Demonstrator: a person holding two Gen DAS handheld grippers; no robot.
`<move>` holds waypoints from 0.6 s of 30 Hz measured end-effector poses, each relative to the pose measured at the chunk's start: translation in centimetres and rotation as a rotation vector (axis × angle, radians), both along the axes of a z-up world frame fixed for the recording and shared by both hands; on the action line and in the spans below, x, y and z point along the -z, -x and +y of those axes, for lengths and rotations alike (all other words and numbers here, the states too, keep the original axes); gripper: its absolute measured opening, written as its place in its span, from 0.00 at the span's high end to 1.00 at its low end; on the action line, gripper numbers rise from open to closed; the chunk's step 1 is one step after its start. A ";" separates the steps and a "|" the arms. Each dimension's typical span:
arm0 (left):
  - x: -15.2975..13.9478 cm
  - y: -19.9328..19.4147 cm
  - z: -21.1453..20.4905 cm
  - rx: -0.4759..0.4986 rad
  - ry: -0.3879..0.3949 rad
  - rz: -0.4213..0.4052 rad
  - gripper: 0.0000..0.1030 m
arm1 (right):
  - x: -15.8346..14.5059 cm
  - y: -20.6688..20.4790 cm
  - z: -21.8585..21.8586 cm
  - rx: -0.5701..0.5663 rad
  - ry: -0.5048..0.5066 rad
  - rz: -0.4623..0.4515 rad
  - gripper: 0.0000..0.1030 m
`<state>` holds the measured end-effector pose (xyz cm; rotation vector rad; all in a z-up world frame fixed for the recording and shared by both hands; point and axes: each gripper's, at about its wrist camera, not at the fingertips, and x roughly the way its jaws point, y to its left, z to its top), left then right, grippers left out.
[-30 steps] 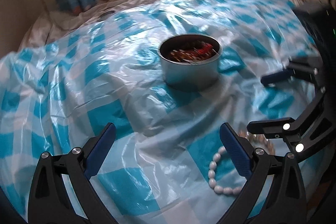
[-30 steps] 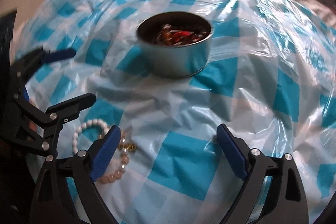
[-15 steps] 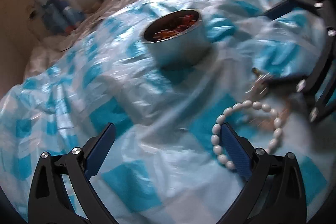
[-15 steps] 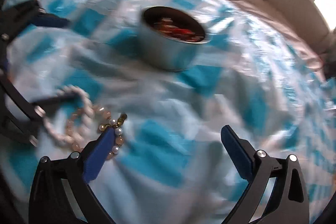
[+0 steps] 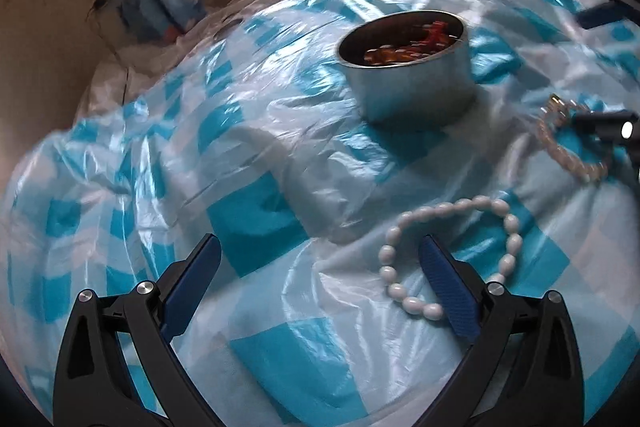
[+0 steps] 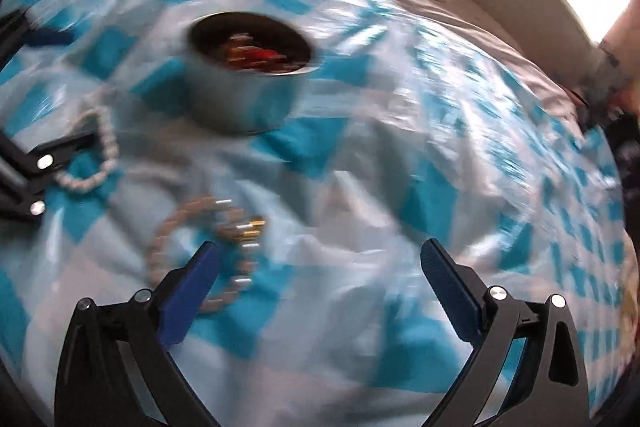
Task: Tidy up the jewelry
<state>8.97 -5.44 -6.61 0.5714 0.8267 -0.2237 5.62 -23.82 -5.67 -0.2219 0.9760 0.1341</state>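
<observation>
The white bead bracelet (image 5: 452, 251) lies flat on the checked plastic sheet (image 5: 256, 235), lower right of the left wrist view, with that gripper's right finger (image 5: 448, 291) poking up inside its loop. The left gripper (image 5: 316, 263) has its jaws spread wide and nothing between them. If it closes from there, I'd guess it catches only one side of the strand, or nips a fold of the slippery sheet along with the beads and drags the whole cover.

A second bracelet, pinkish beads with small gold charms (image 6: 208, 251), sits at lower left of the right wrist view, touching the tip of the left finger (image 6: 188, 287) of the right gripper (image 6: 320, 271), whose jaws are also wide apart and empty. That view is smeared, so the exact overlap is hard to tell. A loop like that will likely slide or roll away when pushed from one side, since the sheet is glossy and rumpled.

The round metal tin (image 5: 408, 67), already holding reddish and amber pieces, stands just above centre in both views, near both bracelets. It rests on soft bedding, so a knock from either gripper on the way in could tip it and spill what is inside. The two grippers are working close together, and they might well bump each other.
</observation>
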 end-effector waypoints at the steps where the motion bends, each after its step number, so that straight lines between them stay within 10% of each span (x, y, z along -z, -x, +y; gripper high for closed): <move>1: -0.4 -0.4 0.6 -0.026 0.028 0.002 0.07 | -0.2 0.1 -0.5 0.003 -0.043 0.001 0.07; 5: -2.1 -0.8 2.5 -0.044 0.218 0.022 0.07 | -1.0 0.0 -1.7 -0.058 -0.385 0.060 0.07; 9: -2.7 -0.9 3.0 -0.017 0.341 0.051 0.07 | -1.1 0.4 -0.2 -0.124 -0.352 0.063 0.09; 18: -1.5 0.3 0.9 0.090 0.326 0.098 0.10 | 0.6 0.3 0.4 -0.141 -0.339 0.119 0.48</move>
